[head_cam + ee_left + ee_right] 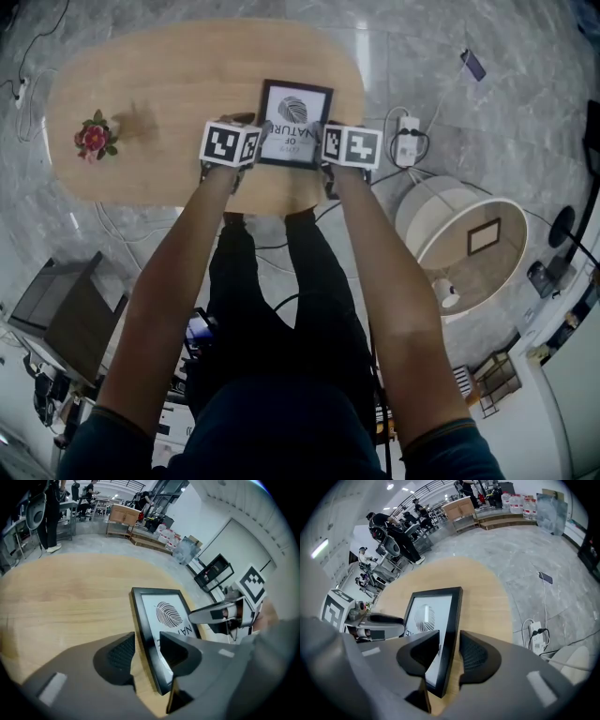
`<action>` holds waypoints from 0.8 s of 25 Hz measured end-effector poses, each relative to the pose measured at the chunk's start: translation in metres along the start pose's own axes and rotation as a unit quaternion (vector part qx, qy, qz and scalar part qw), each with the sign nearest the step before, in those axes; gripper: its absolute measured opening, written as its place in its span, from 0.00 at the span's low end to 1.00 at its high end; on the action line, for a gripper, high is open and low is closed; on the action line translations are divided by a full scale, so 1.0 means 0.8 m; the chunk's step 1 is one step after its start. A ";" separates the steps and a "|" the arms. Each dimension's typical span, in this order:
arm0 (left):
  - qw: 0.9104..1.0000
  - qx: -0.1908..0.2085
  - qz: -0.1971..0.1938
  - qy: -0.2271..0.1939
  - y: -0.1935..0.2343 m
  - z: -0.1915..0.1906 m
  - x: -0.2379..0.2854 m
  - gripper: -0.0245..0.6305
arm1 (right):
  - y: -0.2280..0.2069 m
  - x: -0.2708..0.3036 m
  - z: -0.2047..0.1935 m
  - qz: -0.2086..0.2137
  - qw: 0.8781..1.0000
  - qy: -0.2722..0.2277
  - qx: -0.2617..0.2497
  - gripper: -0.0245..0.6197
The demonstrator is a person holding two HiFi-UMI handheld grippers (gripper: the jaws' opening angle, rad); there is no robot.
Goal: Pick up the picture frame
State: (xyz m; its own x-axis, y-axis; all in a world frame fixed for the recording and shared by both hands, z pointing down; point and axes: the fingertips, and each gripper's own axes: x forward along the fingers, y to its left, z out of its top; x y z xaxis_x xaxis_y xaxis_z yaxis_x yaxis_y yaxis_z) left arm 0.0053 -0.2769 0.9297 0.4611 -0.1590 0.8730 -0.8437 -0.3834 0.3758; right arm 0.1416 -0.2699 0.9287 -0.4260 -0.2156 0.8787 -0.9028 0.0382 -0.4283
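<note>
A black picture frame [293, 117] with a leaf print sits near the front edge of the oval wooden table [169, 84]. My left gripper [260, 128] is at its left side and my right gripper [320, 133] at its right side. In the left gripper view, the jaws of the left gripper [144, 648] straddle the edge of the frame [166, 609], with a strip of table showing beside the outer pad. In the right gripper view, the right gripper [450, 653] has its pads against both faces of the frame [431, 609]. I cannot tell whether the frame is off the table.
A small flower ornament [94, 138] lies at the table's left end. On the floor to the right are a power strip [408, 131], a phone [472, 64] and a round white tub [459, 239]. A dark cabinet [66, 305] stands at lower left.
</note>
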 end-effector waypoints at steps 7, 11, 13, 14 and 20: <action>1.000 0.008 0.024 0.001 0.004 -0.002 0.002 0.24 | -0.002 0.001 -0.002 -0.021 1.000 -0.002 -0.014 0.23; 1.000 0.001 0.014 0.007 -0.007 -0.001 0.006 0.17 | -0.004 0.001 -0.003 -0.027 1.000 -0.001 -0.006 0.21; 1.000 -0.001 0.013 0.010 -0.007 -0.002 0.006 0.17 | -0.004 0.001 -0.004 -0.024 1.000 0.002 0.003 0.20; 1.000 -0.002 0.013 0.011 -0.007 -0.002 0.006 0.16 | -0.004 0.001 -0.004 -0.023 1.000 0.004 0.004 0.19; 1.000 0.003 0.017 0.000 -0.008 0.005 -0.009 0.16 | 0.005 -0.014 -0.001 -0.019 1.000 -0.011 0.012 0.18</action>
State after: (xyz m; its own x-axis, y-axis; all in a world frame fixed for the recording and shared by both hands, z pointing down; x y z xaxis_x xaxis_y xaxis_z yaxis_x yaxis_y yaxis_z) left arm 0.0086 -0.2770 0.9194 0.4327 -0.1720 0.8850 -0.8569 -0.3835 0.3444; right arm 0.1429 -0.2670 0.9176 -0.3891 -0.2389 0.8897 -0.9168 0.0063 -0.3992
